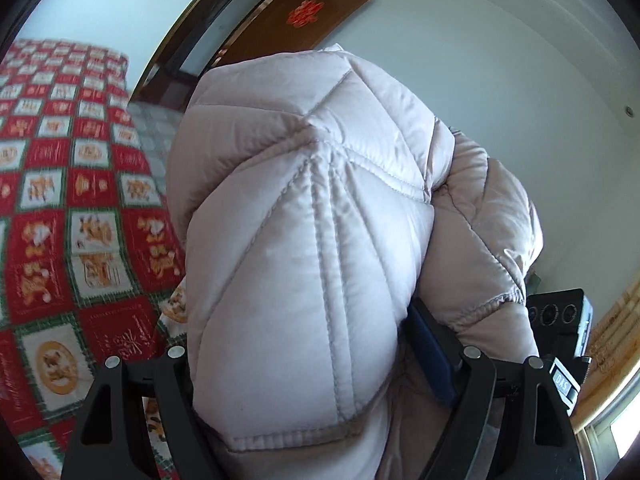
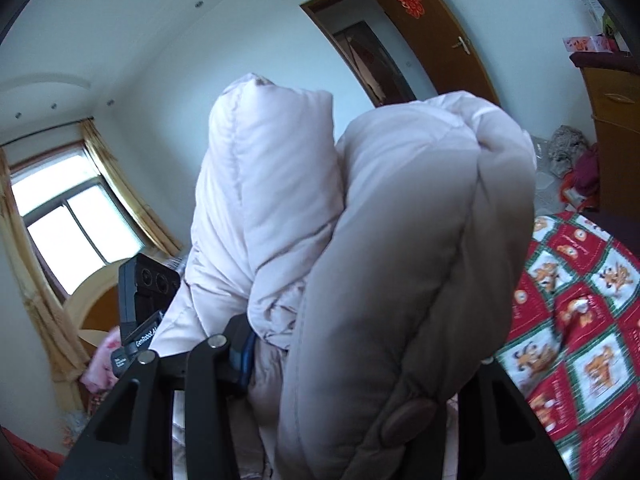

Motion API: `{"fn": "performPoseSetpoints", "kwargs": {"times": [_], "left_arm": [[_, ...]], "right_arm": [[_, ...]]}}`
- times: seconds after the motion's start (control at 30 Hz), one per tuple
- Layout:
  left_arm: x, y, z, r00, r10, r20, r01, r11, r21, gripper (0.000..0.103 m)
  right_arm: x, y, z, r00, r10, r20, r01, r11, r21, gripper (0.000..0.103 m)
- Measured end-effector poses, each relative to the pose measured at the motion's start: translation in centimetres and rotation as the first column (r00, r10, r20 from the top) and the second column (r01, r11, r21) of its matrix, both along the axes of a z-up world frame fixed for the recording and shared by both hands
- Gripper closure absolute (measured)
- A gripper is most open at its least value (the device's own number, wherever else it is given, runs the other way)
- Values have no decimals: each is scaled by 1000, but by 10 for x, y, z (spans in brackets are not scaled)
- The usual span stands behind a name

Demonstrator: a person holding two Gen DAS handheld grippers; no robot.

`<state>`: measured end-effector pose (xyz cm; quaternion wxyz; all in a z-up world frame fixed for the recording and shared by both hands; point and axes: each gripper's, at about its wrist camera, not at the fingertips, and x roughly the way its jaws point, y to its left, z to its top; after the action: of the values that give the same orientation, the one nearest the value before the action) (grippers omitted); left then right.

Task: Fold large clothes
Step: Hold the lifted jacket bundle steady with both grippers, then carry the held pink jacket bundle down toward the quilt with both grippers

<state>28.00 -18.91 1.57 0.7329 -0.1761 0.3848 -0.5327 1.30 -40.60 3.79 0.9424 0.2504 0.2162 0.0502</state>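
Note:
A pale pink quilted down jacket (image 1: 304, 240) fills the left wrist view, held up in the air above the bed. My left gripper (image 1: 320, 364) is shut on a thick fold of it; the puffy cloth bulges between the black fingers and hides the tips. The same jacket (image 2: 400, 240) fills the right wrist view. My right gripper (image 2: 344, 344) is shut on another bunched fold, with a brown snap button (image 2: 404, 420) near its base. The other gripper's body (image 2: 144, 292) shows at the left, close by.
A bed with a red, green and white patchwork quilt lies below (image 1: 68, 208) (image 2: 580, 300). A brown door (image 2: 436, 28) stands open on the far wall. A window with yellow curtains (image 2: 72, 216) is at left. A wooden cabinet (image 2: 616, 120) with clothes beside it stands at right.

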Motion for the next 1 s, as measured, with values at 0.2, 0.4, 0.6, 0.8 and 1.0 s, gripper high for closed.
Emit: {"fn": "performPoseSetpoints", "kwargs": {"times": [0.2, 0.4, 0.6, 0.8, 1.0], "left_arm": [[29, -23, -42, 996, 81, -41, -76, 990, 120, 21], [47, -29, -66, 987, 160, -27, -148, 955, 257, 21], [45, -41, -74, 982, 182, 56, -190, 922, 336, 21], [44, -47, -81, 968, 216, 125, -247, 899, 361, 18], [45, -51, -87, 957, 247, 149, -286, 879, 382, 17]], "right_arm": [[56, -17, -48, 995, 23, -93, -20, 999, 40, 54], [103, -25, -95, 988, 71, -136, -57, 993, 101, 54], [109, -51, -137, 987, 78, -143, -45, 974, 220, 53], [107, -75, -158, 986, 95, -137, -56, 962, 267, 51], [115, -84, -151, 981, 106, -164, -69, 973, 219, 50]]}}
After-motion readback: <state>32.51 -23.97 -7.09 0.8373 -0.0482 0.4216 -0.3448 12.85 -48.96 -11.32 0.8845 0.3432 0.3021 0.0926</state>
